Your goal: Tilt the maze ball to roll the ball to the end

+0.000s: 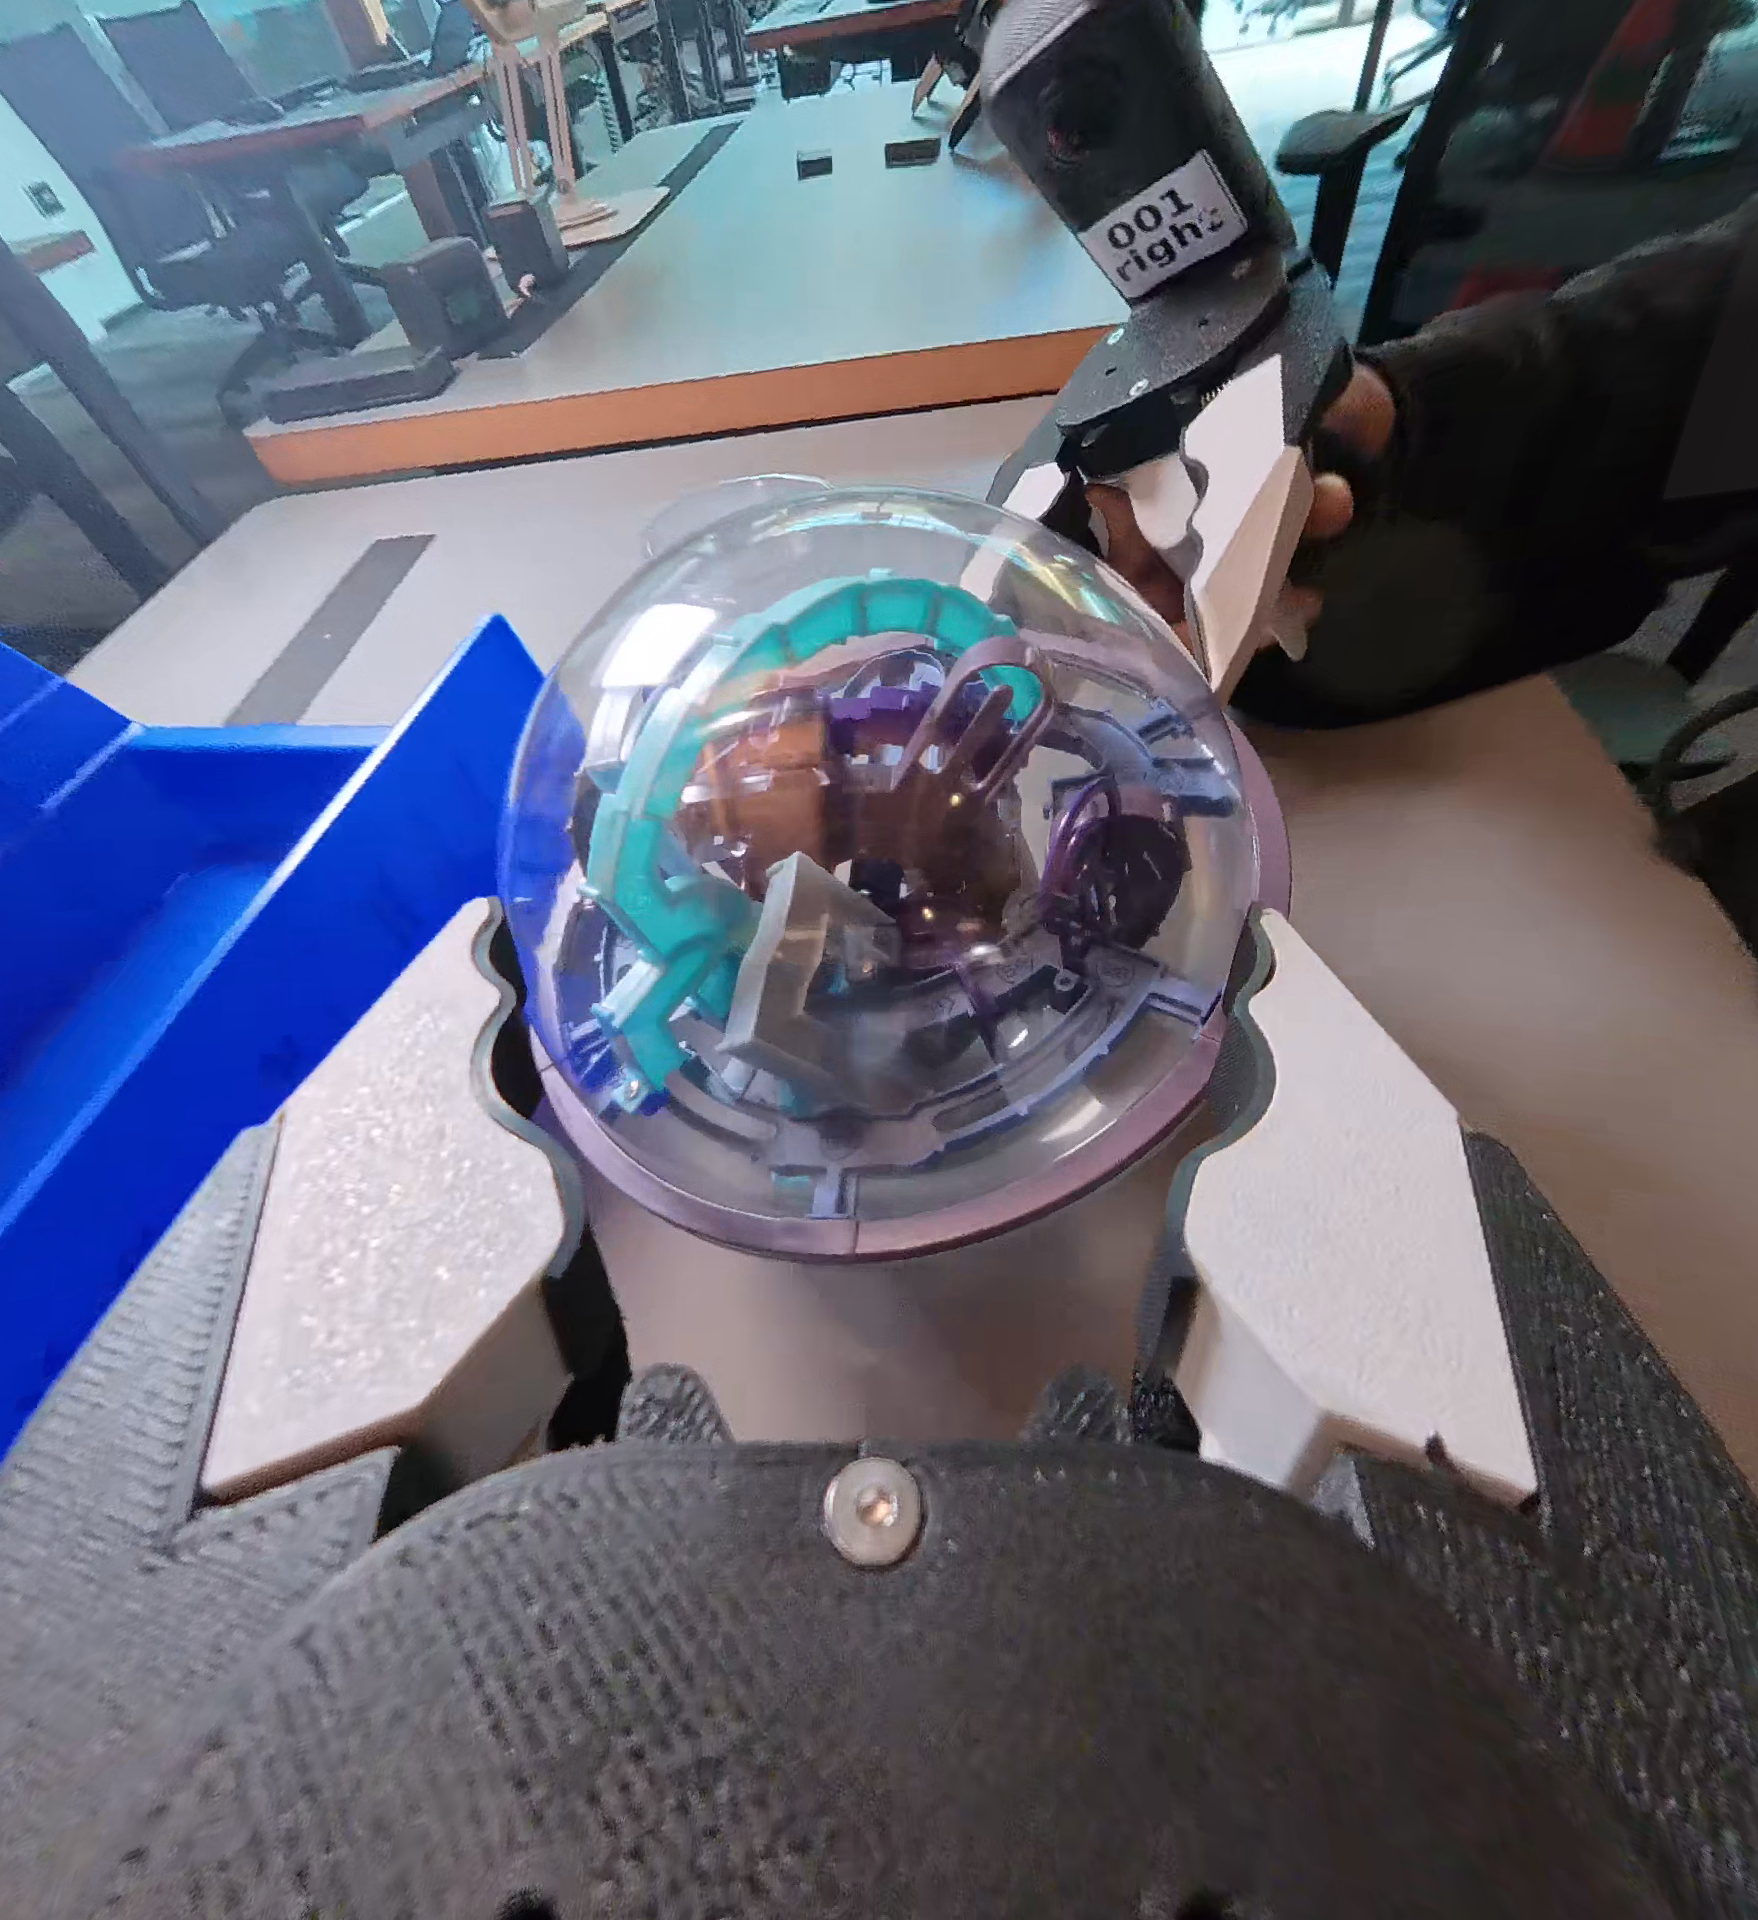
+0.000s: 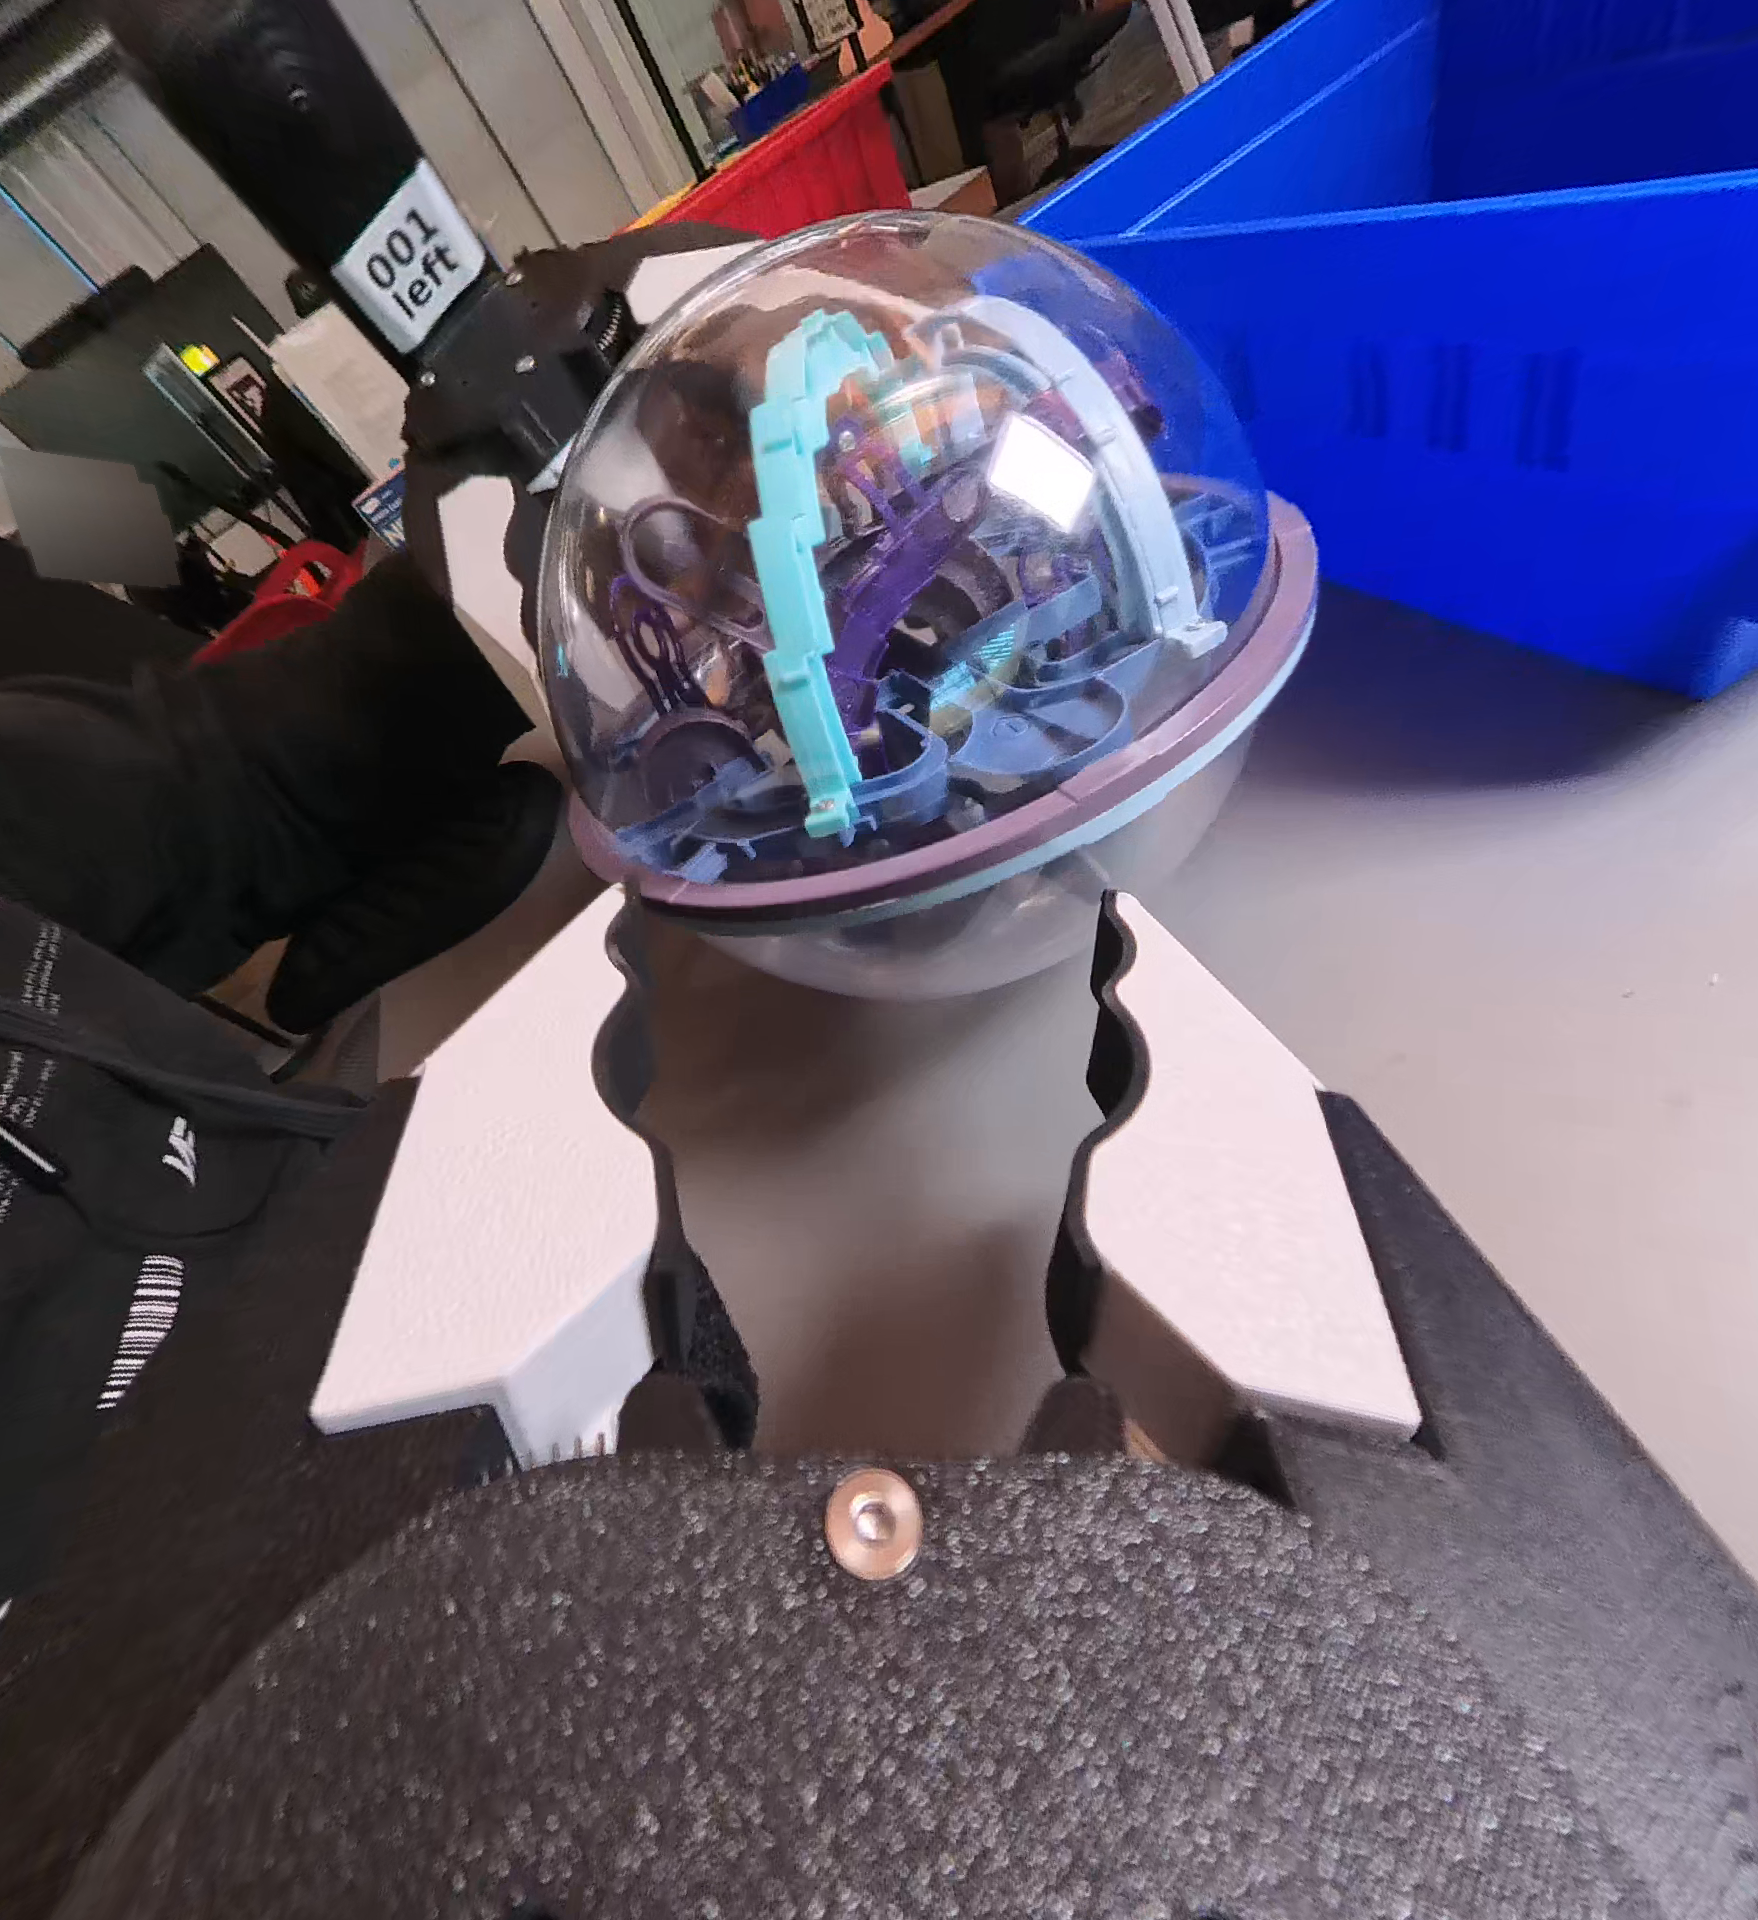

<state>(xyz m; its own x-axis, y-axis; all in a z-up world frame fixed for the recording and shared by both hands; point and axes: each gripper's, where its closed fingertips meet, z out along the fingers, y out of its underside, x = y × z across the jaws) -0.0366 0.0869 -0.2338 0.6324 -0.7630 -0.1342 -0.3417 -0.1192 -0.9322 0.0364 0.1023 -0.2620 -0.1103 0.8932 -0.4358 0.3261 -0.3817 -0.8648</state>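
The maze ball (image 1: pixel 885 883) is a clear sphere with a purple equator ring and teal, purple and brown tracks inside. My left gripper (image 1: pixel 880 966) is shut on it, its pads pressing the ring from both sides. In the right wrist view the maze ball (image 2: pixel 906 582) is tilted and held above the table. My right gripper (image 2: pixel 870 914) closes on its lower half, with both tips touching it. The right gripper (image 1: pixel 1207 551) also shows behind the ball in the left wrist view. The left gripper (image 2: pixel 501 488) is partly hidden behind the ball. I cannot pick out the small ball inside.
A blue plastic bin (image 1: pixel 179 883) stands close to the ball's left, and in the right wrist view it (image 2: pixel 1477 416) lies behind and to the right. The grey table (image 2: pixel 1477 987) lies below. Gloved hands (image 2: pixel 283 779) hold the grippers. Desks and office chairs stand beyond.
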